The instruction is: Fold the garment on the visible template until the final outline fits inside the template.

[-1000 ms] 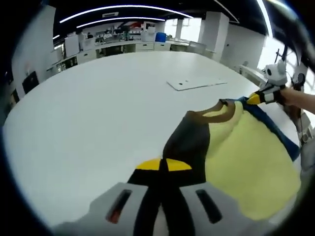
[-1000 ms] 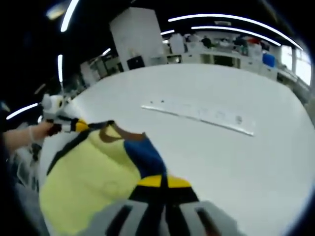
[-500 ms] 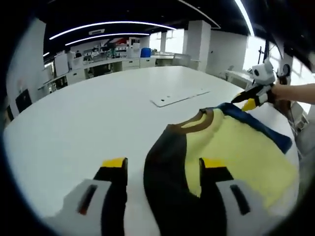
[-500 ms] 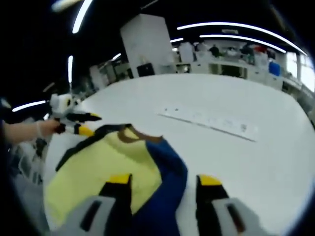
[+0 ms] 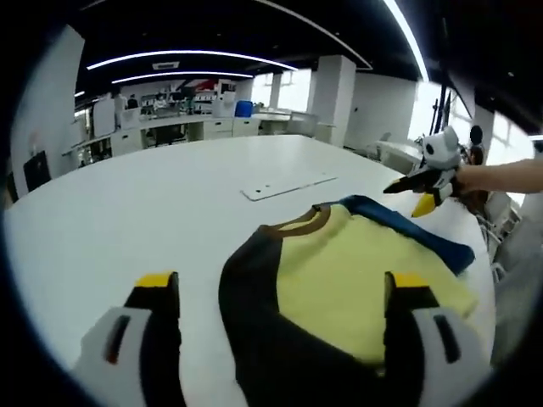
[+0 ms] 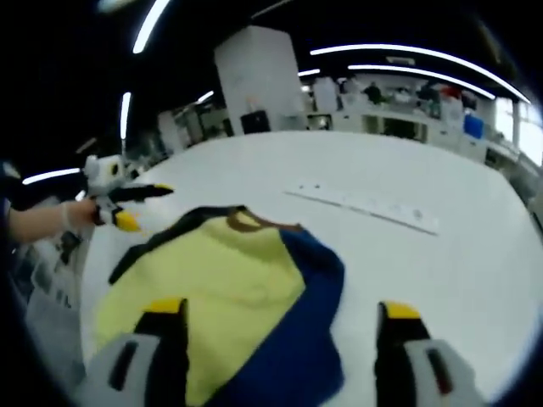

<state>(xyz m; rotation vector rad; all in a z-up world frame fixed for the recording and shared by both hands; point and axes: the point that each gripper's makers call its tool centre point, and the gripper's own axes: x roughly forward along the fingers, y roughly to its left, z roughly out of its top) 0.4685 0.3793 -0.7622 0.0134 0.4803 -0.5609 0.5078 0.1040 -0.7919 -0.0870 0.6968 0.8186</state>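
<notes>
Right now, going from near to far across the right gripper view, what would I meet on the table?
Blue sleeve → yellow body of the garment → brown collar → flat white template.

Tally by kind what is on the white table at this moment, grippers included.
Yellow garment with dark brown and blue sleeves: 1
Flat white rectangular template sheet: 1
Yellow-tipped two-jaw grippers, left gripper and right gripper, both open: 2
Total: 4

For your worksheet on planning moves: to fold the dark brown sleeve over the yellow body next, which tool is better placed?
Probably the left tool. It is open with the brown sleeve running between its jaws. The right tool is open over the blue sleeve on the sweater's opposite side.
</notes>
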